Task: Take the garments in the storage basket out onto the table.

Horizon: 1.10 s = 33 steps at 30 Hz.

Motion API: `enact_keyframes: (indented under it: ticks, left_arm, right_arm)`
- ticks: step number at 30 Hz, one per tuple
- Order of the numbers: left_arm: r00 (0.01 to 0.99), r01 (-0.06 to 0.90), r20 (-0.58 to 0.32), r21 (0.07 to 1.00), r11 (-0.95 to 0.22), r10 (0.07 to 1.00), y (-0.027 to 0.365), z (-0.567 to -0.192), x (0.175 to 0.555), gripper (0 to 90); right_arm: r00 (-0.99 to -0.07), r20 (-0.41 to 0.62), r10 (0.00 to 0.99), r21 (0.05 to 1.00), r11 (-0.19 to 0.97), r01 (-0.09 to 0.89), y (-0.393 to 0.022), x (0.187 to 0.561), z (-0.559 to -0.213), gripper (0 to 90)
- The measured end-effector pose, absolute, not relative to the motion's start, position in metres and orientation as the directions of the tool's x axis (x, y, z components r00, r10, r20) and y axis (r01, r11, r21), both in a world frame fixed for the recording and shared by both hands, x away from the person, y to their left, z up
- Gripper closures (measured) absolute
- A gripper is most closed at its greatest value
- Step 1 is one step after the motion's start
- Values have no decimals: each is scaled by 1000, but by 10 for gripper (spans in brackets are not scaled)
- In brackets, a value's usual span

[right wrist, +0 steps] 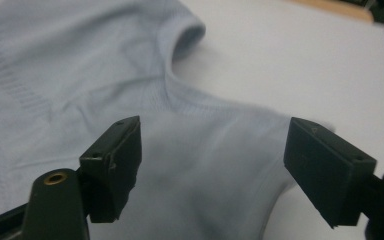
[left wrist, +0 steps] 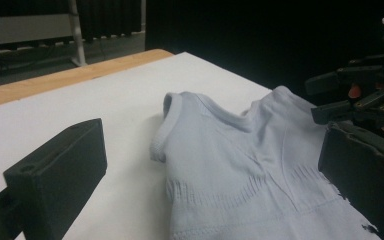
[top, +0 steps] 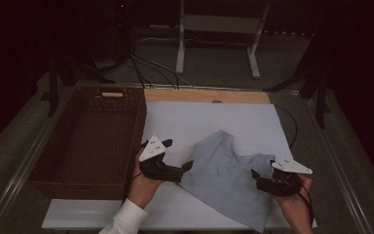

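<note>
A pale blue-grey knitted garment [top: 229, 175] lies crumpled on the white sheet [top: 209, 119] that covers the table, its lower edge hanging past the near border of that sheet. From the high view the person's left gripper [top: 187, 166], a black two-jaw tool with a grey three-cornered plate on top, sits just beside the garment's left edge, while the right gripper [top: 254, 174] rests at its right edge, over a short sleeve. That view alone takes in the dark brown woven basket [top: 92, 141] standing left of the sheet, the strip of bare light wood [top: 207, 95] along the far side, and a white metal frame [top: 219, 29] on the floor beyond. The left gripper view brings out what the overhead cannot: a ribbed band across the cloth [left wrist: 240, 187], a rolled sleeve hem [left wrist: 167, 125], and the other tool [left wrist: 360, 95] hovering at the far sleeve. Its own jaws stand wide apart with nothing between the pads, though the right-hand jaw overlaps the cloth in the picture and contact there is hard to judge. The right gripper view shows its black jaws spread well apart above the sleeve fabric [right wrist: 205, 150], not pinching it; the garment's body is cut off at the left. The room around is dark, and the basket's inside is hard to read.
</note>
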State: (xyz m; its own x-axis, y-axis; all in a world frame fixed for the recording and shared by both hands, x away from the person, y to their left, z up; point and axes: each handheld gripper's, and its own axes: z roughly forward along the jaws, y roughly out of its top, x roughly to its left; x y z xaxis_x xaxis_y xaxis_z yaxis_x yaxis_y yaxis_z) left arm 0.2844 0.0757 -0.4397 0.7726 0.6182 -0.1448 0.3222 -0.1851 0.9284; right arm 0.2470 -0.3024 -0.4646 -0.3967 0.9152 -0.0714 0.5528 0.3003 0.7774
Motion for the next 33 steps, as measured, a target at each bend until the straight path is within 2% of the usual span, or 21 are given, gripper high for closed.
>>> enact_keyframes:
  ticks: [6,10,13,18,21,26,33]
  left_arm:
    - [773,334,-132,916,-221,620,65,-450,289,1]
    - [776,342,-139,913,-224,615,60,-456,293,1]
    - [775,349,-138,907,-235,617,58,-461,298,1]
    - [776,346,-124,903,-253,618,53,-469,303,11]
    - [772,356,-130,900,-253,622,53,-471,305,18]
    - [759,381,-126,881,-279,639,52,-474,308,85]
    - [759,419,-144,855,-307,635,48,-485,310,133]
  right_arm:
    - [-362,-57,930,743,282,607,-311,252,-475,215]
    - [-351,-43,935,730,270,628,-318,253,-476,275]
    - [-367,-18,930,711,270,650,-320,253,-479,431]
    - [-372,-30,928,703,284,652,-319,252,-479,645]
    - [-374,-34,927,701,289,652,-320,252,-479,839]
    - [-357,-67,932,729,290,620,-322,251,-473,868]
    - [-349,-50,936,753,265,603,-326,251,-470,868]
